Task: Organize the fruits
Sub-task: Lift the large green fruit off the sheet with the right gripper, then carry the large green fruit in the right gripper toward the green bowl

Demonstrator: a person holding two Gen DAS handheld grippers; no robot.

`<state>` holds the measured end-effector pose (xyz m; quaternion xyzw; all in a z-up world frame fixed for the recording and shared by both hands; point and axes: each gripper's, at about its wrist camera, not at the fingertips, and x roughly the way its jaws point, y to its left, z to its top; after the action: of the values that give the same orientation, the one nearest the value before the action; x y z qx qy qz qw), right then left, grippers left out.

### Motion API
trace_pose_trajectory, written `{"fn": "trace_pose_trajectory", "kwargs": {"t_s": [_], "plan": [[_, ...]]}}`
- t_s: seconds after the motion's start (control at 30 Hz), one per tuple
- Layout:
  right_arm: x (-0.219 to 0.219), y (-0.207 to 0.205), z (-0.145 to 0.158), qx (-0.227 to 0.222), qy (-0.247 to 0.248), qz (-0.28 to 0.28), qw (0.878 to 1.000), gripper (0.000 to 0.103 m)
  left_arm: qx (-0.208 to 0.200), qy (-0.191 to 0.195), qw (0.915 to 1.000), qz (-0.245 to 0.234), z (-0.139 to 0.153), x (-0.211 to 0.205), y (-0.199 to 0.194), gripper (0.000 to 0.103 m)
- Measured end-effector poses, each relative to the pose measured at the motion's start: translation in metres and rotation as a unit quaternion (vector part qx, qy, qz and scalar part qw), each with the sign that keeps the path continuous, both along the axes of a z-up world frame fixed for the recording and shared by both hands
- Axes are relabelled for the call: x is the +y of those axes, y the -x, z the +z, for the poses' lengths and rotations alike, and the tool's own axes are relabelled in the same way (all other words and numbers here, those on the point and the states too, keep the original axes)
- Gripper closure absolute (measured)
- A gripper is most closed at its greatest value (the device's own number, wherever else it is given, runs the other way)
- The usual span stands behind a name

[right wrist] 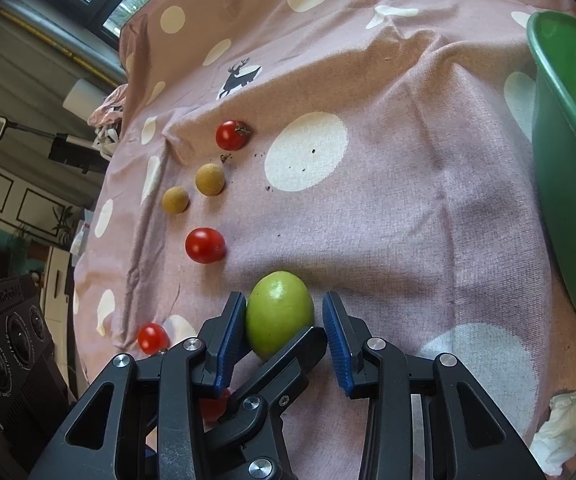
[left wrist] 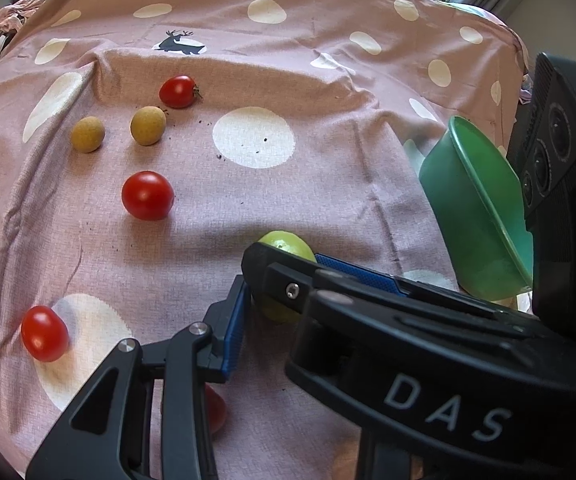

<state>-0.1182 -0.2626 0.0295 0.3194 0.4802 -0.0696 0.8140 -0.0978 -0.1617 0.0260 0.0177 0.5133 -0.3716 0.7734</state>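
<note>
Between the blue pads of the right gripper [right wrist: 284,302], which stand open with nothing gripped, sits the green fruit [right wrist: 278,312] on the pink cloth [right wrist: 408,220]: the left pad touches its side and the right pad stands just clear. It looks firm, smooth, light and likely to roll, so a hold across its widest part seems safest. The left gripper [left wrist: 256,300] crowds in beside it, its opening hidden, and the green bowl [right wrist: 568,120] waits to the right

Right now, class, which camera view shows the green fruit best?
The right wrist view: the green fruit shows almost whole between two blue pads. In the left wrist view a black gripper finger covers most of it, leaving only the top and a lower sliver.
</note>
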Motion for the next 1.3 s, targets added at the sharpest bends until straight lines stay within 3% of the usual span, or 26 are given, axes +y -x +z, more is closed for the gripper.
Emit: {"fn": "trace_pose_trajectory", "kwargs": {"t_s": [0.43,1.3], "plan": [[0.011,0.016,0.038,-0.062,0.046,-0.008,0.997,0.063,-0.067,0.052,0.9964,-0.002,0.034,0.008,0.017,0.069],[0.023,0.044,0.085,-0.148,0.096,-0.012,0.984,0.063,-0.151,0.1,0.9834,-0.006,0.077,0.017,0.043,0.069]]}}
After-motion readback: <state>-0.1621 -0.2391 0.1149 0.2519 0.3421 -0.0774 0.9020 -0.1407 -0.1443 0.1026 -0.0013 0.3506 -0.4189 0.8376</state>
